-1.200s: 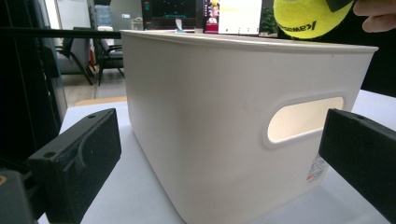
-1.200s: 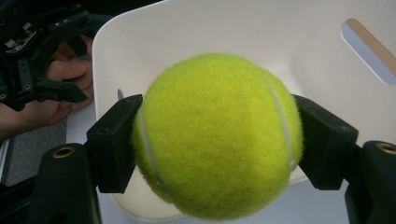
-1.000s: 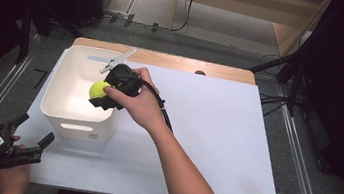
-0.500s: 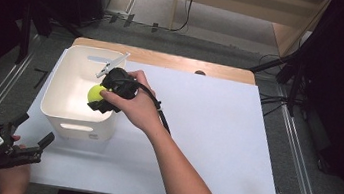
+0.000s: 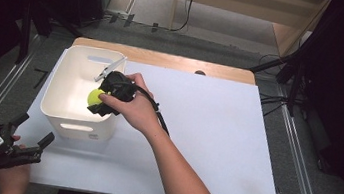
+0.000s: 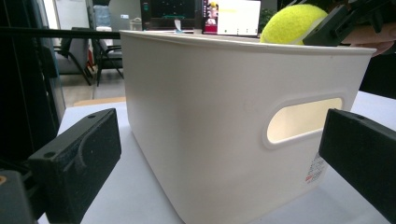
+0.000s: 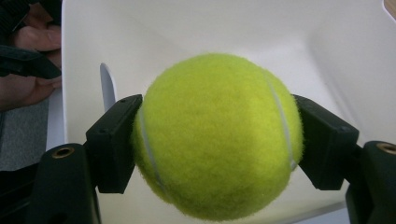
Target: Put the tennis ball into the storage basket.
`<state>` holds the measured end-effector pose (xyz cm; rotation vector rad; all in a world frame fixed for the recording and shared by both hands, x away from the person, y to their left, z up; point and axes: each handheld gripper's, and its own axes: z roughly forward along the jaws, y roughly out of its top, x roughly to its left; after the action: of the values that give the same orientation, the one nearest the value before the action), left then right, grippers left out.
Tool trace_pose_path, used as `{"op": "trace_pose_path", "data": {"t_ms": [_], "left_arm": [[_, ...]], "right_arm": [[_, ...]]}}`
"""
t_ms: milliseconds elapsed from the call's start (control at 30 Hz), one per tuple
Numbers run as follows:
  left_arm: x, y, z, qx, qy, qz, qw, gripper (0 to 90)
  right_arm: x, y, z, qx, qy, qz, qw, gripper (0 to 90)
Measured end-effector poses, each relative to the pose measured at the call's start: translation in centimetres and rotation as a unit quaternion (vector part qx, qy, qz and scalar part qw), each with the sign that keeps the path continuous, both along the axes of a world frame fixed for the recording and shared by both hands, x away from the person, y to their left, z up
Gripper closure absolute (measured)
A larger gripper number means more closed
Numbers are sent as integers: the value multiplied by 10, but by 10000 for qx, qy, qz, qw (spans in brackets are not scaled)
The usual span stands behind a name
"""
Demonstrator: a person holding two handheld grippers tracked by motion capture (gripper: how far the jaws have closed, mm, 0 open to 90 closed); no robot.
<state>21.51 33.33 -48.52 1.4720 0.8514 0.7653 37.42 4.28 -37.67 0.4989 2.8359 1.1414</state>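
The tennis ball (image 7: 215,135) is clamped between the jaws of the right gripper (image 5: 101,99), just above the rim inside the white bin (image 5: 59,112) at the table's left. If released from this height, a bounce out over the low wall is risked. The left gripper (image 5: 28,138) is held open, near the bin's near side.

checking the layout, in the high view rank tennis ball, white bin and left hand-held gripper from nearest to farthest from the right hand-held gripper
1. tennis ball: clamped in the right hand-held gripper, over the bin.
2. white bin: directly beneath and around it, table's left side.
3. left hand-held gripper: near the table's front-left corner, beyond the bin.
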Motion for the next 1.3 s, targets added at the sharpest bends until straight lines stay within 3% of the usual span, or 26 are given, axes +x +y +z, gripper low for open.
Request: {"op": "trace_pose_path", "data": {"t_ms": [200, 467, 600, 633, 800, 1233, 1300], "left_arm": [[0, 0, 0, -35, 7, 10, 10000, 0], [0, 0, 0, -42, -2, -1, 10000, 0], [0, 0, 0, -36, 5, 5, 10000, 0], [0, 0, 0, -27, 4, 6, 10000, 0], [1, 0, 0, -61, -13, 2, 10000, 0], [1, 1, 0, -28, 3, -13, 10000, 0], [1, 1, 0, -19, 8, -9, 10000, 0]], "right_arm": [[-2, 2, -4, -294, -131, 11, 9995, 231], [-5, 4, -5, -435, -129, 13, 9990, 228], [-5, 2, -7, -346, -151, 86, 9993, 214], [-5, 2, -7, -281, -227, 122, 9993, 196], [-5, -6, 3, 171, -159, -31, 9997, 120], [-15, -37, 15, 425, -442, -293, 9977, 83], [-15, -43, 16, 489, -458, -343, 9972, 36]]}}
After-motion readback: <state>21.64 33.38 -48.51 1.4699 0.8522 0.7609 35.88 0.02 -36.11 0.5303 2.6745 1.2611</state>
